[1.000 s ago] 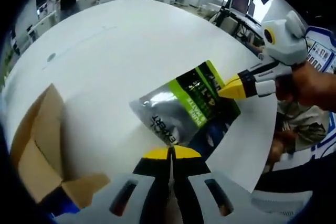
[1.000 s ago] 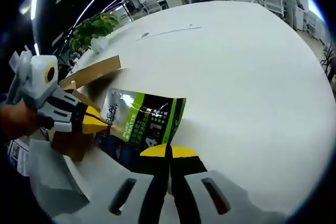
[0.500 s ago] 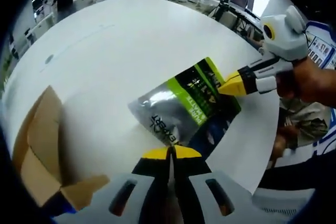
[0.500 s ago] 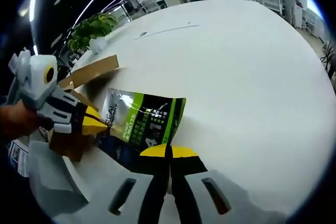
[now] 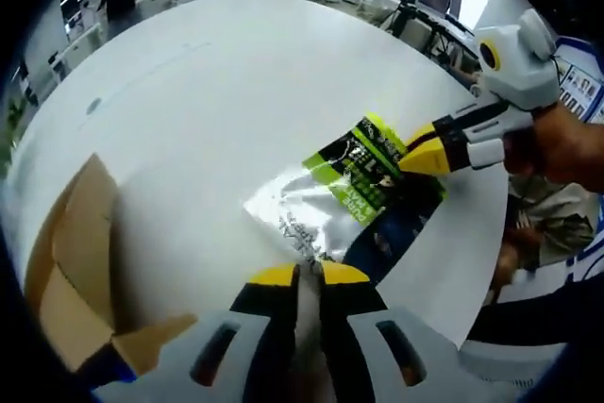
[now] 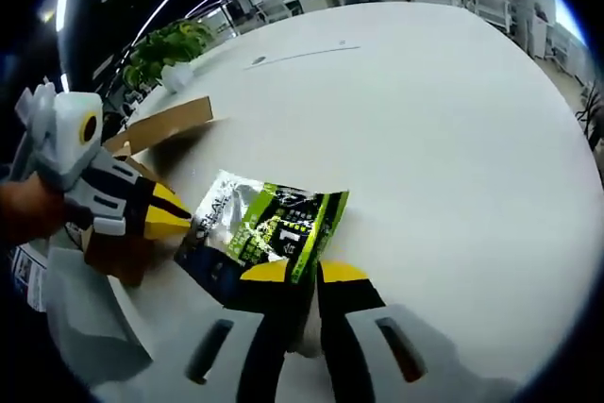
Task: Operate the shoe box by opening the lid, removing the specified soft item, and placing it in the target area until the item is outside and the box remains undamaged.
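On white table [image 5: 208, 110]: brown cardboard box [image 5: 71, 271] standing open at the edge, flaps up. Beside it, lying flat on the tabletop outside the box, green-and-silver pouch [image 5: 354, 191], also seen at [image 6: 269, 228]. Left gripper [image 5: 309, 276] parted slightly at the pouch's near edge, clamping nothing. Right gripper [image 6: 304, 272] likewise a little apart over the opposite edge, holding nothing.
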A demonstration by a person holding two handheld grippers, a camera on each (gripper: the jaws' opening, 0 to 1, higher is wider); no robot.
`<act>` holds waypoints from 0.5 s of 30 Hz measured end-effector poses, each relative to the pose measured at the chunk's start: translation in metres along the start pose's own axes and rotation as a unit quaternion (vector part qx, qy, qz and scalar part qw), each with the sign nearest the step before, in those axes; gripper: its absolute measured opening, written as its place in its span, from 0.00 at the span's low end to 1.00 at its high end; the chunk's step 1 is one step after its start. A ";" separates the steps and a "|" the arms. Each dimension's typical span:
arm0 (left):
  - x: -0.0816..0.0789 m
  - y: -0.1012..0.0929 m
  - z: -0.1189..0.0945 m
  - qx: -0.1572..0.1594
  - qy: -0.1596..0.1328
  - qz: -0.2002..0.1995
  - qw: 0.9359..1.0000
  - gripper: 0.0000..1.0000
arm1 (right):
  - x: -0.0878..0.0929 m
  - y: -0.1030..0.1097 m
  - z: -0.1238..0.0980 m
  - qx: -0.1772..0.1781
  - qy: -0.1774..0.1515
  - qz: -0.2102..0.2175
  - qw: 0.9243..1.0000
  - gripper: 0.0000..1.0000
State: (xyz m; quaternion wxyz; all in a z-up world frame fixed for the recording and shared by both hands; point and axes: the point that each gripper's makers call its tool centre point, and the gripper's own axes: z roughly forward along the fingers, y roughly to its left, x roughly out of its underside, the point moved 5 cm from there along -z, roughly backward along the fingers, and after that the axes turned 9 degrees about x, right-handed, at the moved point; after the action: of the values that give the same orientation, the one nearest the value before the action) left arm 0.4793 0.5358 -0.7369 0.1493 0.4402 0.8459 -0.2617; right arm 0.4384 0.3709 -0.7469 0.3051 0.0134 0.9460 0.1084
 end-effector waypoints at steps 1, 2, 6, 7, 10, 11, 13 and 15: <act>0.000 0.000 0.000 0.002 0.000 -0.002 1.000 0.05 | 0.000 0.000 0.000 0.001 0.000 0.000 1.000 0.11; 0.000 -0.001 -0.001 0.002 -0.001 -0.002 1.000 0.04 | 0.000 0.000 -0.001 0.002 -0.002 -0.002 1.000 0.12; 0.000 -0.001 -0.003 0.003 -0.004 -0.002 1.000 0.04 | -0.001 -0.002 -0.003 0.007 -0.004 -0.003 1.000 0.15; 0.000 -0.001 -0.003 0.003 -0.004 -0.002 1.000 0.03 | -0.001 -0.003 -0.003 0.009 -0.005 -0.004 1.000 0.15; -0.001 -0.001 -0.004 0.004 -0.007 -0.003 1.000 0.03 | -0.002 -0.003 -0.004 0.012 -0.007 -0.005 1.000 0.17; -0.001 -0.002 -0.005 0.004 -0.008 -0.005 1.000 0.04 | -0.002 -0.004 -0.005 0.014 -0.008 -0.005 1.000 0.18; -0.002 -0.002 -0.007 0.004 -0.012 -0.005 1.000 0.03 | -0.003 -0.004 -0.006 0.016 -0.011 -0.006 1.000 0.19; -0.002 -0.004 -0.009 0.005 -0.014 -0.005 1.000 0.03 | -0.004 -0.004 -0.008 0.018 -0.012 -0.008 1.000 0.19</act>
State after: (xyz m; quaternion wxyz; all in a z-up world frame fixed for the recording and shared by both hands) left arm 0.4774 0.5379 -0.7273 0.1578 0.4330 0.8445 -0.2728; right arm 0.4370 0.3648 -0.7389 0.3169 0.0127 0.9442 0.0887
